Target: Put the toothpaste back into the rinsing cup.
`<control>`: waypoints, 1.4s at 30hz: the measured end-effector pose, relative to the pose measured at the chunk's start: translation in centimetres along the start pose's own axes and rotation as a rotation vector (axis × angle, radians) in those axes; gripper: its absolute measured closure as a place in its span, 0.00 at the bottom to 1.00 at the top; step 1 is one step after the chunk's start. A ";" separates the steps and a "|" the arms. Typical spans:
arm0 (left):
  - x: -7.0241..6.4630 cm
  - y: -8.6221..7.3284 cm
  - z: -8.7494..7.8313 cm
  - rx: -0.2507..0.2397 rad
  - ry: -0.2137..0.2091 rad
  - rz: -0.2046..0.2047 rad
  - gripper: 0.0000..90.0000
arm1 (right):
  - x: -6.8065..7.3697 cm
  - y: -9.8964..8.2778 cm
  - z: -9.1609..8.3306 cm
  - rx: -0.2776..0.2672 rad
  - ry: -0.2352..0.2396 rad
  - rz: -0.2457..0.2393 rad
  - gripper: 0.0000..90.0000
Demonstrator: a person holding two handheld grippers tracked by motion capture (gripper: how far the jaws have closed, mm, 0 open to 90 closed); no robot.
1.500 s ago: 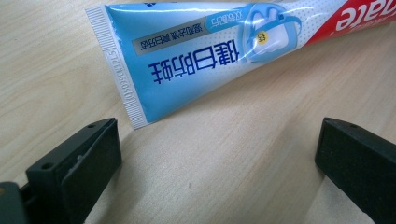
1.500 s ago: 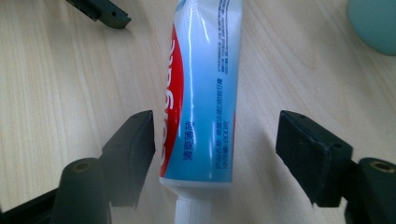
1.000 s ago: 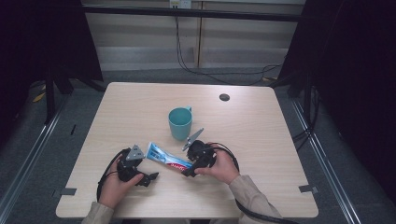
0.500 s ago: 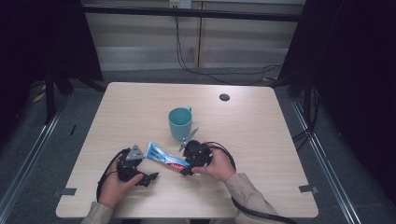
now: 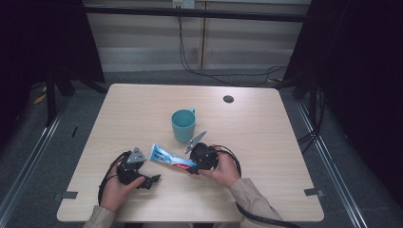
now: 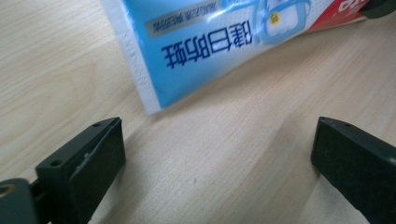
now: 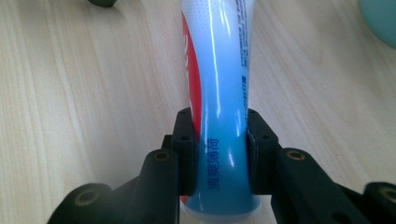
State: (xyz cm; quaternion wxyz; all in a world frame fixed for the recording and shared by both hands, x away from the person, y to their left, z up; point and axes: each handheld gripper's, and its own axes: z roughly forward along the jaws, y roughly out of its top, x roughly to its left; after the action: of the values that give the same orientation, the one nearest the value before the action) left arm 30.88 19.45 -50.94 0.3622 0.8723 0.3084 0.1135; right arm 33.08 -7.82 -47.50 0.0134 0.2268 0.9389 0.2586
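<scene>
Toothpaste tube (image 5: 168,160), blue-white plastic, lies at table (image 5: 266,137) six o'clock; right gripper (image 5: 197,164) jaws clamp its cap end, likely steadying. Left gripper (image 5: 151,181) jaws gape beside crimped tail.

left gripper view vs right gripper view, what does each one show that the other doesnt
The left gripper view alone shows the toothpaste tube's flat crimped end, lying ahead of the left gripper's wide-open jaws, untouched. The right gripper view alone shows the right gripper clamped on the tube's rounded body, plus an edge of the teal mug. Both show the same blue, white and red tube and the light wooden table.
</scene>
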 end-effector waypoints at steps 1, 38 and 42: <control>0.1 0.0 -0.1 -0.009 -0.002 -0.014 0.04 | -0.1 -0.2 -0.4 -0.020 0.005 0.001 0.78; -0.9 3.6 -0.1 -0.201 -0.258 -0.272 0.12 | -0.3 -0.9 -6.5 -0.191 -0.063 0.011 0.78; -1.1 4.1 0.0 -0.213 -0.267 -0.278 0.13 | -0.3 -1.0 -6.6 -0.201 -0.065 0.008 0.78</control>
State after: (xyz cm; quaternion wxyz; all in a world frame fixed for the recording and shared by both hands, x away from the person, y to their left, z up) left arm 31.88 16.56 -48.06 0.5021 0.7855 0.3611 -0.0219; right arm 31.99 -11.86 -42.25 0.0656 0.2365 0.9063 0.3440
